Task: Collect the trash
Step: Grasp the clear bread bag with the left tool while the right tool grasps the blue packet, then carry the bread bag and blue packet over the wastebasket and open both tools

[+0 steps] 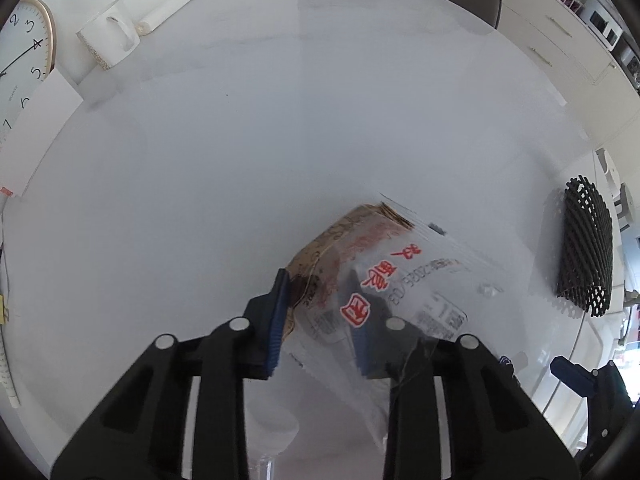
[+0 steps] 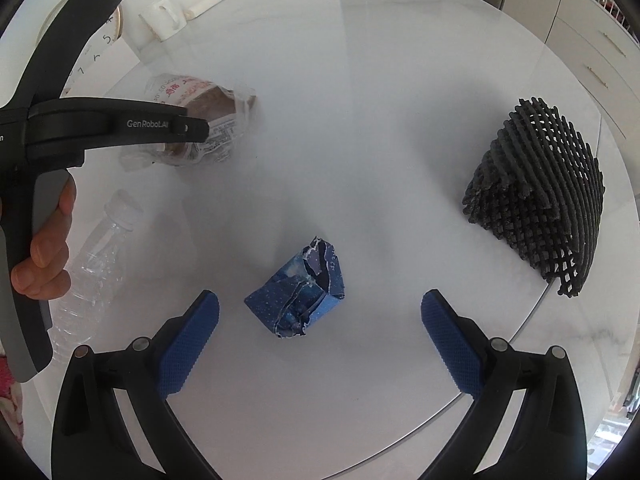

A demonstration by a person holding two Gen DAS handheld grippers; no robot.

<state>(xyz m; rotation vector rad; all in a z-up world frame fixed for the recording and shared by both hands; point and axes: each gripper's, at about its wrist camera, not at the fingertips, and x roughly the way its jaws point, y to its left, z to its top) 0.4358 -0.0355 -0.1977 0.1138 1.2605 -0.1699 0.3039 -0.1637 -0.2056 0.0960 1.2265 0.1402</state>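
The left gripper (image 1: pixel 320 316) has its jaws clenched on a clear plastic wrapper (image 1: pixel 400 276), thin and crinkled, with red characters and small black print on it; something brown with a rough edge shows inside. In the left wrist view the wrapper fills the lower middle of the frame, between the blue ribbed pads (image 1: pixel 279 320). In the right wrist view the same wrapper (image 2: pixel 208 120) sits at the upper left, half hidden behind the black body of the left gripper (image 2: pixel 192 128); whether it is lifted from the surface I cannot tell.

The right gripper (image 2: pixel 320 340) has its jaws released and wide apart, with blue dotted pads (image 2: pixel 188 344) at the bottom of the frame. Between them, a little further up, lies a torn blue paper carton (image 2: pixel 298 300), crumpled, with small white dots and ragged white edges. It touches neither pad.

At the left edge of the right wrist view lies a clear plastic bottle (image 2: pixel 92 264) with a white cap, its body ribbed and dented. At the right stands a black mesh basket (image 2: pixel 544 200), an open lattice tipped on its side.

The surface (image 2: pixel 360 120) is round, white and glossy. At the upper left of the left wrist view are a white mug (image 1: pixel 108 40) and a round clock (image 1: pixel 28 48) with a golden rim.
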